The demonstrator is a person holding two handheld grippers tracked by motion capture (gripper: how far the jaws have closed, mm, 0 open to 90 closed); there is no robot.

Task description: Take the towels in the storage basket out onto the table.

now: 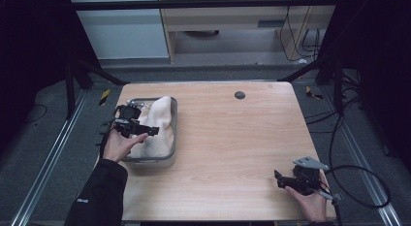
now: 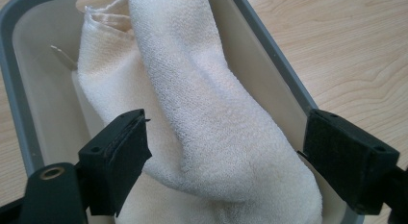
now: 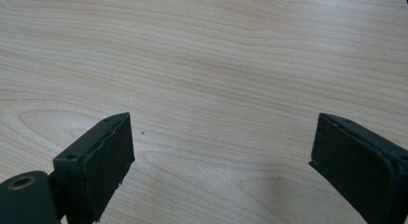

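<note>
A cream towel (image 1: 157, 124) lies bunched in a grey tray (image 1: 173, 120) at the table's left side. My left gripper (image 1: 150, 130) hovers over the tray, open. In the left gripper view its jaws stand wide apart on either side of a thick fold of the towel (image 2: 202, 118), with the tray's rim (image 2: 269, 46) running past on the right. My right gripper (image 1: 278, 179) rests near the table's front right corner, open. The right gripper view has its pads (image 3: 103, 161) spread wide over bare wood, with nothing between them.
The wooden table (image 1: 232, 148) has a small dark round cap (image 1: 239, 95) near its far edge. A black cable (image 1: 358, 187) loops off the right gripper past the table's right edge. Metal frame bars and dark floor surround the table.
</note>
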